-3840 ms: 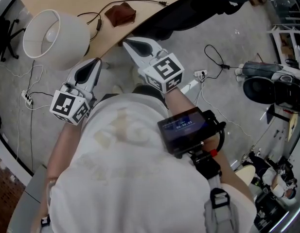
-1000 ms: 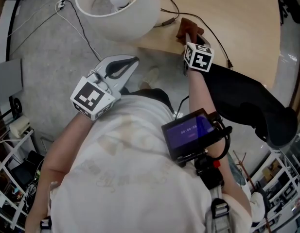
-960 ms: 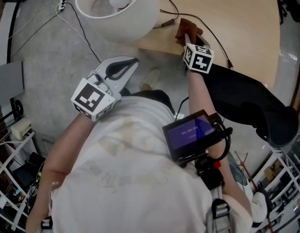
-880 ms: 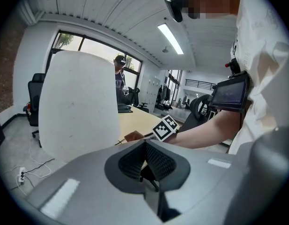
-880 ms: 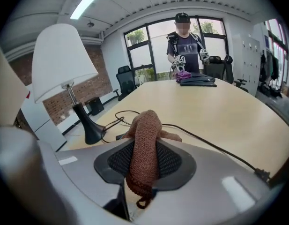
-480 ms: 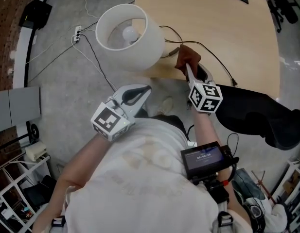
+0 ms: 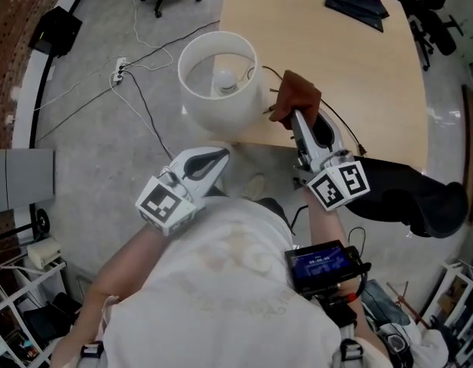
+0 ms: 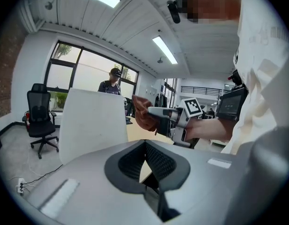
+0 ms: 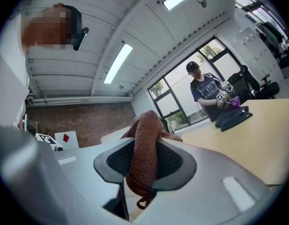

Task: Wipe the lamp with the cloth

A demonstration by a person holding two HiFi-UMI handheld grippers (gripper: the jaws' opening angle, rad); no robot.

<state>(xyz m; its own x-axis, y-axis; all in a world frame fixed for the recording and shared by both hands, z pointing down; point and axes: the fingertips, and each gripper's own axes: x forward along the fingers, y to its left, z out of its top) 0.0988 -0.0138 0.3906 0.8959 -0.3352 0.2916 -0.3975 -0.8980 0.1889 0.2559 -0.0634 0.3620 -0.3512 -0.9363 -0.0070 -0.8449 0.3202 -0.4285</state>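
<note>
right tongs (image 7: pixel 296 118) clamp a rust-brown terry cloth (image 7: pixel 299 94). left tongs (image 7: pixel 222 155) sit together, empty, with a white drum-shaded lamp (image 7: pixel 221 113) just ahead.

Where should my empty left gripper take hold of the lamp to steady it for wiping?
Probably the lamp's open top rim, near-left side, coming from above: the shade's thin upright wall suits two jaws, its base is hidden, and the right gripper holds the cloth at the opposite side.
</note>
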